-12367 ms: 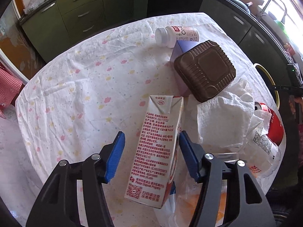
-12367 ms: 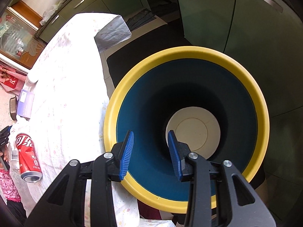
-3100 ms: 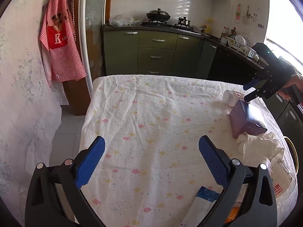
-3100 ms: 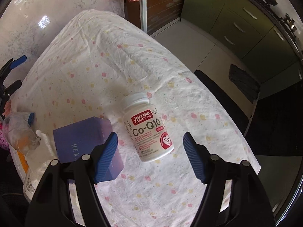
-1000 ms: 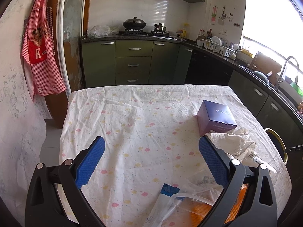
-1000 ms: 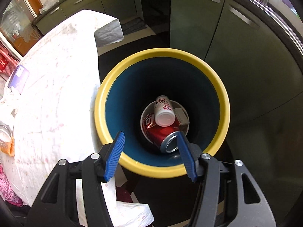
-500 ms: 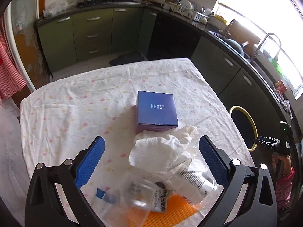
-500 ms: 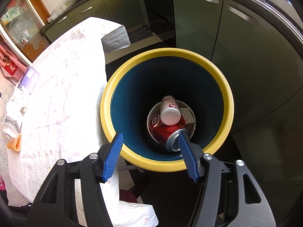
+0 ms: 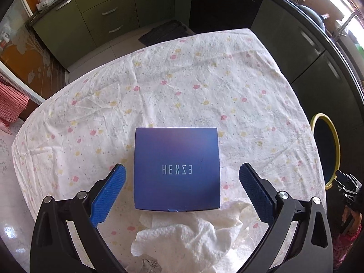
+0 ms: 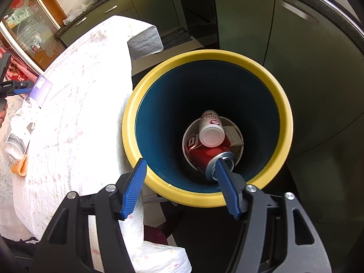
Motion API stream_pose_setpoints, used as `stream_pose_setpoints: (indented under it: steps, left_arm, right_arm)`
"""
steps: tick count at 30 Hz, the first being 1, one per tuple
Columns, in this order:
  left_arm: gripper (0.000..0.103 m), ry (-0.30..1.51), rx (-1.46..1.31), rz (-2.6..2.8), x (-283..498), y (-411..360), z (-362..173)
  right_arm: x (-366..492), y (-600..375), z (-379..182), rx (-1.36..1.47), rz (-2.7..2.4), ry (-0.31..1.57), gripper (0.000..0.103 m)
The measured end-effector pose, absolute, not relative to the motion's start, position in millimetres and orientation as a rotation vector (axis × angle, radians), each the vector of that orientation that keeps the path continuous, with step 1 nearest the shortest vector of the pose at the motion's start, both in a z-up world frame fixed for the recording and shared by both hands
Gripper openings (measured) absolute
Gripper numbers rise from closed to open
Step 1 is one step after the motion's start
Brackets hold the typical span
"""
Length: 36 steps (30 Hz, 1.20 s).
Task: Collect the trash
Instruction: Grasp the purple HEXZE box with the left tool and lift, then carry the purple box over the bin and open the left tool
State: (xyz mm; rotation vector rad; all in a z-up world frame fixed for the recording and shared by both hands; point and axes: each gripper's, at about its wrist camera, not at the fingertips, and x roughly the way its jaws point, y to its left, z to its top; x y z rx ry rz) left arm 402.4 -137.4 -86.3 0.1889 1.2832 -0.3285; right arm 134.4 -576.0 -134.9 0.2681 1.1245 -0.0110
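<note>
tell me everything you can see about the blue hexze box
The blue box is square and flat-topped, apparently cardboard, deep blue shading to purple, with pale HEXZE lettering that reads mirrored. It lies closed and flat on the flowered tablecloth, its near edge against the crumpled paper towel. The open left gripper straddles it without touching.

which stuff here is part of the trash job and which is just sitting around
Part of the job:
- blue box, between the open left gripper
- crumpled paper towel
- plastic bottle
- bin, with a red can, white pill bottle and small carton inside
- right gripper, open over the bin

Just there:
- tablecloth
- green cabinets
- floor mat
</note>
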Motion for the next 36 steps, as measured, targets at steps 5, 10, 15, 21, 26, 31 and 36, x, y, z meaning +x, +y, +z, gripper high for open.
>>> stream_pose_setpoints:
  steps: [5, 10, 15, 21, 26, 31, 36]
  left_arm:
    - [0.097, 1.313, 0.203, -0.315, 409.2, -143.8, -101.2]
    - [0.084, 1.351, 0.203, -0.3, 413.6, -145.8, -113.5]
    - [0.077, 1.359, 0.188, -0.301, 416.1, -145.1, -116.0]
    - [0.077, 1.327, 0.193, -0.31, 411.4, -141.2, -99.3]
    - [0.077, 1.261, 0.225, -0.33, 402.1, -146.0, -65.1]
    - [0.077, 1.195, 0.275, -0.406, 376.2, -174.6, -28.3]
    - [0.077, 1.144, 0.348, -0.549, 337.3, -241.5, -5.6]
  right_arm:
    - [140.7, -570.8, -137.8, 0.258, 0.013, 1.132, 0.06]
    - [144.5, -567.2, -139.7, 0.254, 0.024, 1.136, 0.06]
    - [145.0, -567.1, -140.5, 0.252, 0.028, 1.14, 0.06]
    - [142.3, -570.4, -136.0, 0.253, 0.023, 1.126, 0.06]
    - [134.9, -575.4, -127.0, 0.255, 0.01, 1.099, 0.06]
    - [120.1, -587.4, -117.9, 0.274, -0.014, 1.066, 0.06]
    - [98.6, -602.1, -107.2, 0.28, -0.058, 1.034, 0.06]
